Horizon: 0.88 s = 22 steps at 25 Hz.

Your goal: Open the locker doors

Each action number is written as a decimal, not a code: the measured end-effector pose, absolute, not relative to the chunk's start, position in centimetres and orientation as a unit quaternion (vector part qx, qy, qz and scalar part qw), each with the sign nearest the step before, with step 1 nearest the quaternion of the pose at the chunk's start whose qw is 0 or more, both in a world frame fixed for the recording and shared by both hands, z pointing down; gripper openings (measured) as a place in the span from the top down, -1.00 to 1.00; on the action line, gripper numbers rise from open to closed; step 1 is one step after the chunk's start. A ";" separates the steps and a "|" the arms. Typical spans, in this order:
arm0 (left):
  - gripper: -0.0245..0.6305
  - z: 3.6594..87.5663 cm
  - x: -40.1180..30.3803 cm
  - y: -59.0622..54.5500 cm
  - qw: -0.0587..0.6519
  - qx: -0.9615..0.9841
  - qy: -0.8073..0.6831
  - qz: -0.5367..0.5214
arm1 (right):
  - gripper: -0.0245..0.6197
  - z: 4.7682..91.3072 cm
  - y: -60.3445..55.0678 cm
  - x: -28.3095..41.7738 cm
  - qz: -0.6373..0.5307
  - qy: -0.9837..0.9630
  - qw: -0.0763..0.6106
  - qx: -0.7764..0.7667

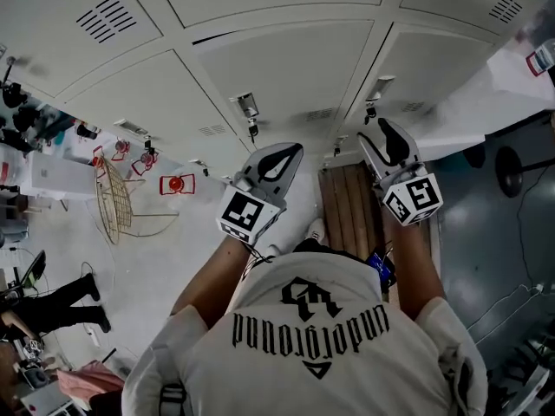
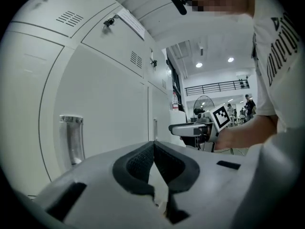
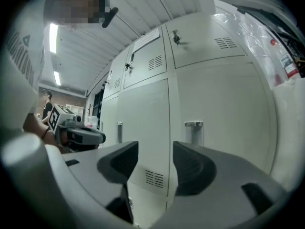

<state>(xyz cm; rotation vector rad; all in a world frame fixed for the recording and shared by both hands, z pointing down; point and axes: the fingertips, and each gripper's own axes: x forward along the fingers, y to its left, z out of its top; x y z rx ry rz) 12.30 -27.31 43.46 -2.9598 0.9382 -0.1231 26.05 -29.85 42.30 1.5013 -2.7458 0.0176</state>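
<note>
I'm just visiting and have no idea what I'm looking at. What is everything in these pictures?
Pale grey metal locker doors: several, apparently all shut, filling the wall ahead.
Silver metal door handles: several, upright, near the door edges.
Brown slatted wooden bench: one, on the floor at the foot of the lockers.
Pale wire frame: one, on the floor at the left of the head view.
Dark standing fan: one, far down the hall.
White T-shirt with black print: one, worn by the person.
Left gripper: one, grey, jaws together, nothing between them.
Right gripper: one, grey, jaws apart, nothing between them.
</note>
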 end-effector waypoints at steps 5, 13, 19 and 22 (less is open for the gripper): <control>0.90 44.2 14.2 -29.8 0.016 -0.949 0.312 -0.046 | 0.20 43.0 -33.8 28.0 0.004 -0.884 0.018 0.466; 0.90 45.5 15.7 -31.8 0.004 -0.944 0.324 -0.059 | 0.17 43.8 -37.0 28.5 0.008 -0.895 0.018 0.445; 0.90 45.9 15.9 -32.5 -0.001 -0.942 0.331 -0.064 | 0.16 44.0 -38.1 27.6 0.009 -0.904 0.018 0.428; 0.90 45.9 15.7 -32.8 0.000 -0.941 0.333 -0.064 | 0.16 44.1 -38.5 27.1 0.009 -0.906 0.017 0.423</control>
